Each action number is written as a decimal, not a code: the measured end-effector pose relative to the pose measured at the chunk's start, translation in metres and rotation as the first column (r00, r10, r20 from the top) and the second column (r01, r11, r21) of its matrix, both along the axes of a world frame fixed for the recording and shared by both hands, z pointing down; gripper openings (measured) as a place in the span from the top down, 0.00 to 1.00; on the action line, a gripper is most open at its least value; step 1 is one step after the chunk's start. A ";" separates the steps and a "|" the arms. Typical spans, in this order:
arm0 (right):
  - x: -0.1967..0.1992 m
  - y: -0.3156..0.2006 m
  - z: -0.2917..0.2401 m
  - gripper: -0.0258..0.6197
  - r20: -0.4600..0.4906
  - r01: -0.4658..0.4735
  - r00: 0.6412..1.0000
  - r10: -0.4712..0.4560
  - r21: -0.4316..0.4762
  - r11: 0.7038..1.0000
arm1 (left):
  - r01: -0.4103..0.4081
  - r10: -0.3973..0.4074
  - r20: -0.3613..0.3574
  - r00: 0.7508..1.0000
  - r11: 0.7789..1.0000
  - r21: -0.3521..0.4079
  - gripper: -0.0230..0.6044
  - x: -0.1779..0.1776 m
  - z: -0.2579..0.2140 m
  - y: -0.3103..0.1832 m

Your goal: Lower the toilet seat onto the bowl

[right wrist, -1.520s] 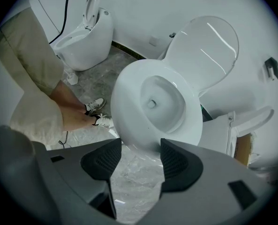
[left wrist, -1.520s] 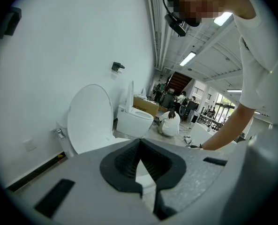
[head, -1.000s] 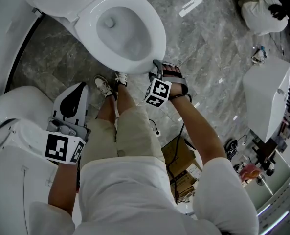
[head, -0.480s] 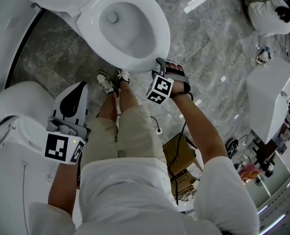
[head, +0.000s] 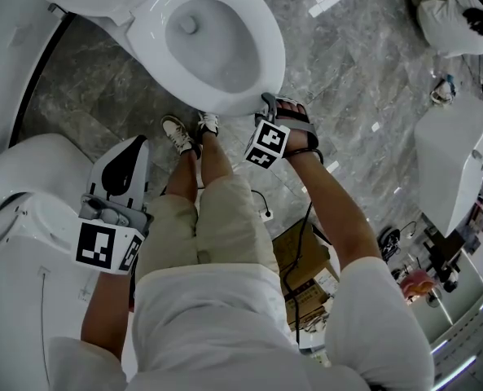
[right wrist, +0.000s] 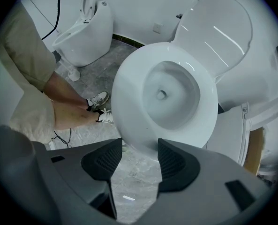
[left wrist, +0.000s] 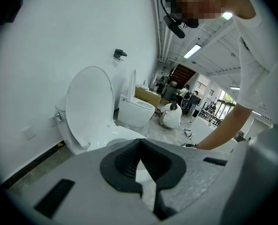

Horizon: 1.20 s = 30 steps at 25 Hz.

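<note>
The white toilet seat (head: 262,51) lies flat as a ring on the bowl (right wrist: 169,95), and the lid (right wrist: 218,32) stands upright against the wall. My right gripper (head: 267,104) points straight down at the seat's front edge (right wrist: 139,144). Its jaws are open, and that edge shows just past the pads (right wrist: 103,161) with floor below. My left gripper (head: 129,151) is held back by my left thigh, well away from the toilet. It is shut with nothing in it; in the left gripper view (left wrist: 139,161) it faces the raised lid (left wrist: 89,109).
A second white toilet (head: 13,210) stands close on my left under the left gripper. My shoes (head: 180,137) stand just before the bowl. A cardboard box (head: 298,263) and a cable lie by my right leg. A white fixture (head: 453,153) stands right; a person (head: 441,15) crouches far right.
My right gripper has sunk a little at the front edge of the seat. The left gripper has stayed where it was.
</note>
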State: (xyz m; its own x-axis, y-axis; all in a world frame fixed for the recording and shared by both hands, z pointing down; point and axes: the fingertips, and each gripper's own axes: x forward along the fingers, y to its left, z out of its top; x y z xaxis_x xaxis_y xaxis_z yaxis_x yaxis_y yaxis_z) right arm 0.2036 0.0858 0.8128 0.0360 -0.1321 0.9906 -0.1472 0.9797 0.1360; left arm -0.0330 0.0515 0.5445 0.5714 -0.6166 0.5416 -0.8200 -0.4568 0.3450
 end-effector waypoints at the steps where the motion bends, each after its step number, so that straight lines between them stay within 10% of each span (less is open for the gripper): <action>1: 0.000 0.000 0.001 0.60 -0.002 -0.001 1.000 0.001 0.000 1.000 | 0.000 0.000 0.001 1.000 1.000 -0.001 0.97 0.000 0.001 0.000; 30: 0.003 0.003 0.042 0.63 -0.025 0.016 1.000 -0.018 -0.055 0.998 | 0.015 -0.015 0.008 1.000 0.999 -0.048 0.97 0.003 0.025 -0.006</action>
